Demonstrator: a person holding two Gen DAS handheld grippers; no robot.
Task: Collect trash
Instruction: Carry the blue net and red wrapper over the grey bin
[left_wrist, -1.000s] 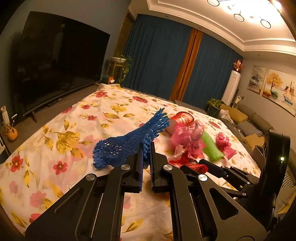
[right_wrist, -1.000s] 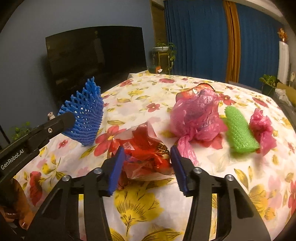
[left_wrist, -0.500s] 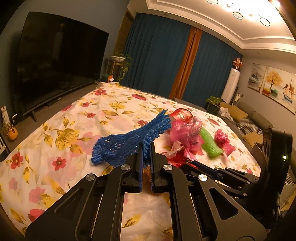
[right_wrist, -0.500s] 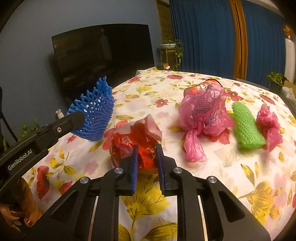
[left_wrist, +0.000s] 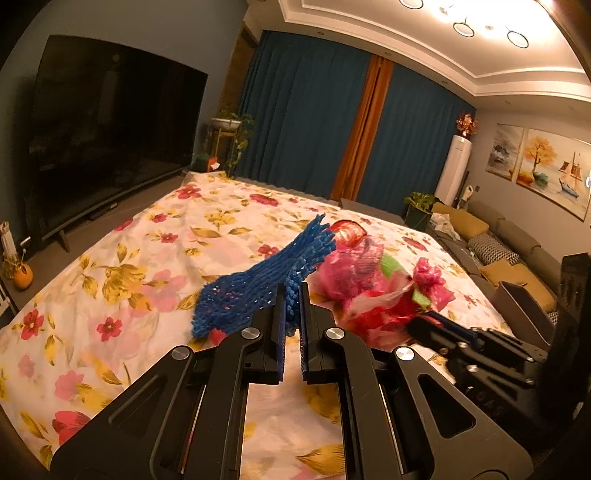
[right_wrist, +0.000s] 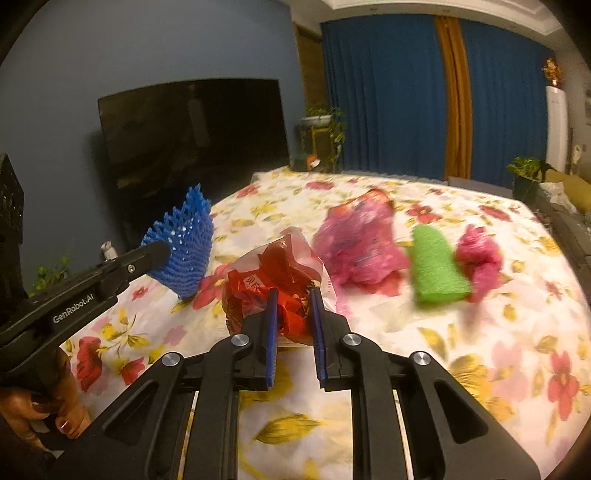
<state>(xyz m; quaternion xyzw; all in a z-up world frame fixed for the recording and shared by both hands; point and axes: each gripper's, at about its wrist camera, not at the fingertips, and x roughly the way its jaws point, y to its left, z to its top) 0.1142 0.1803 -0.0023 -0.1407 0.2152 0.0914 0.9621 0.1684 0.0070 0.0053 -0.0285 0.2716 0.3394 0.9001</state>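
At center frame above the cloth (right_wrist: 517, 350), my left gripper (left_wrist: 291, 306) is clamped on the blue net (left_wrist: 258, 291), my right gripper (right_wrist: 293, 306) narrowly parted, pinching the red bag (right_wrist: 277, 273).

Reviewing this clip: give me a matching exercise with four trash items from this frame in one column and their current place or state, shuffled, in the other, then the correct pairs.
Items
1. blue foam net
2. red plastic bag
3. green foam net
4. small pink bag

States
A. lying on the cloth between two pink bags
B. clamped in the right gripper
C. farthest right on the cloth
D. clamped in the left gripper

Pairs: 1-D, 2-B, 3-A, 4-C
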